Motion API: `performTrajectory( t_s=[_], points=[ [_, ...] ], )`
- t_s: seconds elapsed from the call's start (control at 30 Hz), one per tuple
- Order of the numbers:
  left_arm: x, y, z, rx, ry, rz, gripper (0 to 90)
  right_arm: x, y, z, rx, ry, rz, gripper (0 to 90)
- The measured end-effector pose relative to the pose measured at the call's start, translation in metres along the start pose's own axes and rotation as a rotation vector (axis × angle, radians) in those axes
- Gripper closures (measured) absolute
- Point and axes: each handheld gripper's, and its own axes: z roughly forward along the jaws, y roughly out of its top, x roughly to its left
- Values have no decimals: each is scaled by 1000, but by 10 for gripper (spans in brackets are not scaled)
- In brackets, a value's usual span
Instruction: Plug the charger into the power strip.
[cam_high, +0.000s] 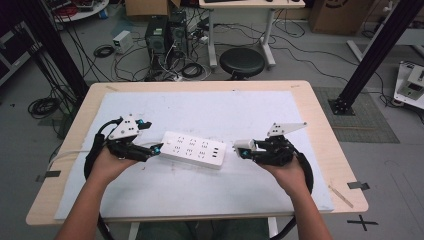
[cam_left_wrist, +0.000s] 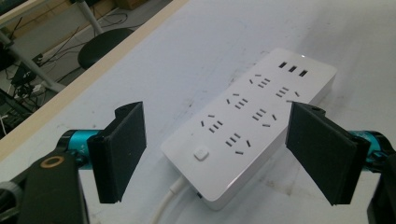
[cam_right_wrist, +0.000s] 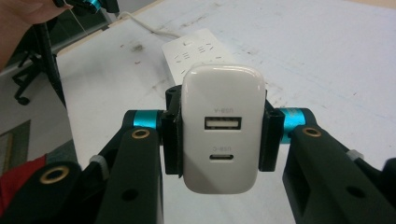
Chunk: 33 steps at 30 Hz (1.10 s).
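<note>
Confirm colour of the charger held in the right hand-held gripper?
White, the charger; clearest in the right gripper view, clamped in the right hand-held gripper.

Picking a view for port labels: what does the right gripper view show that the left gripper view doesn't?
Right gripper view: the white charger clamped in the right tongs, its two USB ports facing the camera.
Left gripper view: the open left tongs, the power strip's button, three USB slots and cord, a black stool.
Both: the white power strip on the white mat.
</note>
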Motion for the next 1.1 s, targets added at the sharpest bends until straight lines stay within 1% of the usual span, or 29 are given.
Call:
performTrajectory(
  t_s=[0.03, 0.07, 0.13, 0.17, 0.2, 0.23, 0.27, 0.33, 0.37, 0.4, 0.47, 0.5, 0.6, 0.63, 0.73, 0.77, 0.8, 0.83, 0.87, 0.9, 0.93, 0.97, 1.0, 1.1],
  points=[
    [1, 0, 0, 4, -4, 3, 204, 0, 0, 0, 1, -2, -1, 631],
    [0, -1, 0, -1, -4, -3, 204, 1, 1, 1, 3, 2, -13, 631],
    [1, -3, -1, 1, -2, -6, 204, 2, 3, 3, 6, -5, -35, 631],
    [1, -3, -1, 1, -2, -6, 204, 2, 3, 3, 6, -5, -35, 631],
    [2, -6, -2, 3, -3, -8, 204, 4, 5, 7, 19, -12, -63, 631],
    [3, -7, -2, 7, 1, -6, 204, 5, 6, 8, 22, -16, -72, 631],
    [3, -9, -2, 2, -1, -17, 204, 6, 8, 10, 23, -27, -98, 631],
    [5, -11, -4, 9, 6, -20, 204, 8, 10, 13, 27, -50, -134, 631],
    [5, -12, -4, 8, 8, -21, 204, 10, 11, 15, 33, -73, -154, 632],
    [6, -13, -5, 6, 10, -25, 204, 11, 13, 16, 33, -82, -166, 631],
    [8, -16, -6, 5, 12, -31, 204, 13, 16, 20, 38, -116, -198, 631],
    [8, -16, -7, 6, 13, -35, 204, 15, 18, 23, 43, -136, -225, 632],
    [9, -20, -7, 4, 14, -42, 204, 17, 23, 29, 55, -174, -259, 632],
    [9, -21, -7, 7, 15, -42, 204, 18, 26, 32, 74, -200, -277, 632],
    [10, -25, -7, 11, 14, -50, 204, 16, 32, 39, 123, -227, -292, 632],
    [10, -25, -7, 15, 13, -49, 204, 14, 36, 42, 159, -238, -300, 632],
    [10, -26, -7, 13, 12, -53, 204, 14, 38, 44, 178, -235, -302, 632],
    [10, -26, -7, 13, 12, -53, 204, 14, 38, 44, 178, -235, -302, 632],
    [10, -27, -8, 14, 14, -54, 204, 12, 42, 46, 207, -233, -304, 632],
    [11, -28, -8, 14, 15, -55, 204, 10, 47, 48, 233, -214, -303, 632],
    [12, -29, -9, 15, 17, -56, 204, 9, 52, 49, 262, -218, -313, 632],
    [12, -29, -9, 20, 18, -53, 204, 8, 58, 52, 301, -205, -324, 632],
    [13, -30, -10, 22, 18, -53, 204, 7, 62, 53, 319, -201, -333, 632],
    [13, -31, -11, 21, 18, -57, 204, 4, 78, 62, 413, -184, -356, 632]
  ],
)
